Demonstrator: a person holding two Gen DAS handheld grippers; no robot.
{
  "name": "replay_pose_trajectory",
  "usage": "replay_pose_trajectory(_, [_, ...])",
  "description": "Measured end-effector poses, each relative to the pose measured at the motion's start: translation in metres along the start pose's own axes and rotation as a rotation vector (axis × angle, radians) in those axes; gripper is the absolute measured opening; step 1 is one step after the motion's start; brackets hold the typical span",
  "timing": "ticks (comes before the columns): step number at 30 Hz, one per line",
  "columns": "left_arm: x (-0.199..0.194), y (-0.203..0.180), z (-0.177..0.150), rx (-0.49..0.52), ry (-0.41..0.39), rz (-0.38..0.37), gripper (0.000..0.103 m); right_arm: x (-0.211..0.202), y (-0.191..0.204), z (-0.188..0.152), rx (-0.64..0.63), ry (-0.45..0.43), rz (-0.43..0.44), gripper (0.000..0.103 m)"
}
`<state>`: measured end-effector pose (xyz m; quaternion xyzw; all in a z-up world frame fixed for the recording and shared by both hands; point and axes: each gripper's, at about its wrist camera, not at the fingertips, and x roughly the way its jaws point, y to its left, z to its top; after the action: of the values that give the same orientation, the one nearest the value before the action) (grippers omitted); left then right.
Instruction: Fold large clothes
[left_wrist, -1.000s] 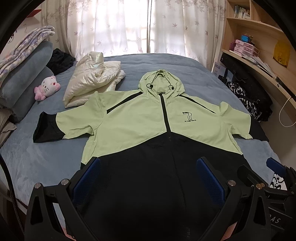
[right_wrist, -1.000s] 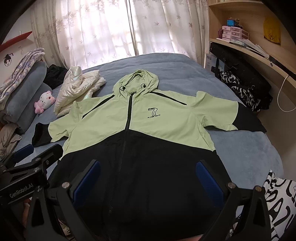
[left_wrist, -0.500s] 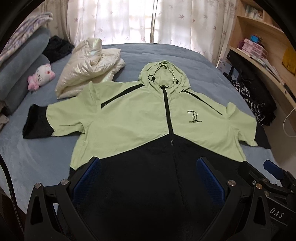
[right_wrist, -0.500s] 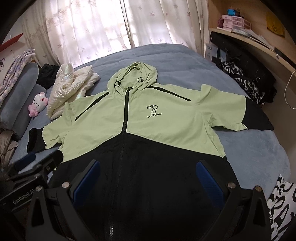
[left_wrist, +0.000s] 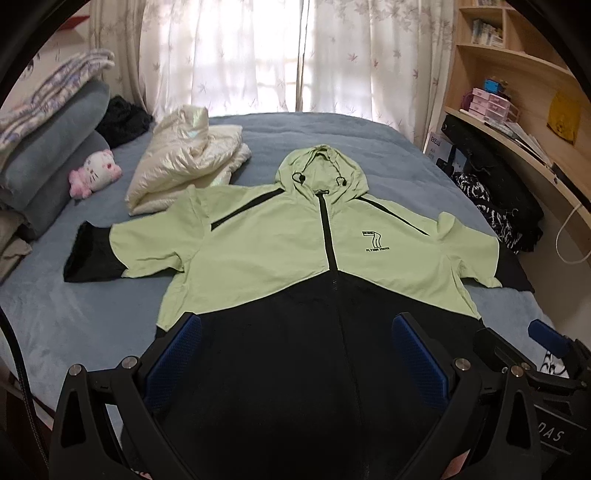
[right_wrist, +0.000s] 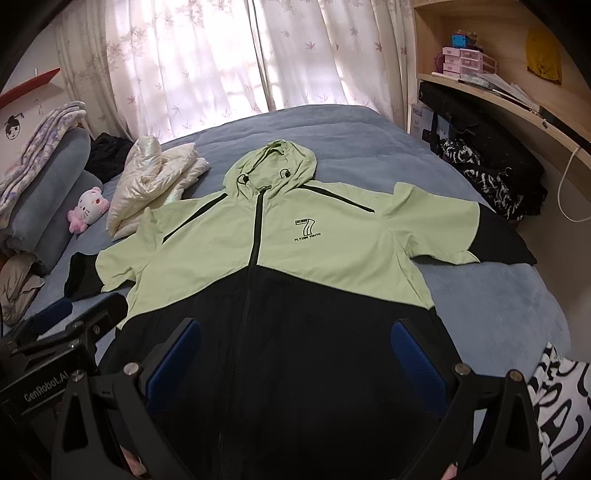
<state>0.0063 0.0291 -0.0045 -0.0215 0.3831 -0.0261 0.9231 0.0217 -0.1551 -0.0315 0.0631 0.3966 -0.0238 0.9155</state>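
Hooded jacket (left_wrist: 288, 258) lies spread flat, front up, on the blue bed (left_wrist: 74, 325). Left gripper (left_wrist: 295, 354) and right gripper (right_wrist: 293, 354), both spread wide and empty, apparently hover above its black hem.

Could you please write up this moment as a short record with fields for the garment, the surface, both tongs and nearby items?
garment: green and black hooded jacket, spread flat, front up, zipped, sleeves out
surface: blue bed
left tongs: open, over the black hem, holding nothing
right tongs: open, over the black hem, holding nothing
nearby: folded cream jacket beside the hood; pink plush toy by the pillows
fold status: not started
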Motion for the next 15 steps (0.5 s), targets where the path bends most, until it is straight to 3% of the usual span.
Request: replay_pose_trajectory(15, [-0.040, -0.014, -0.019, 0.022, -0.045, 0.015, 0.102, -0.035, -0.010, -0.018, -0.009, -0.048, 0.016, 0.103])
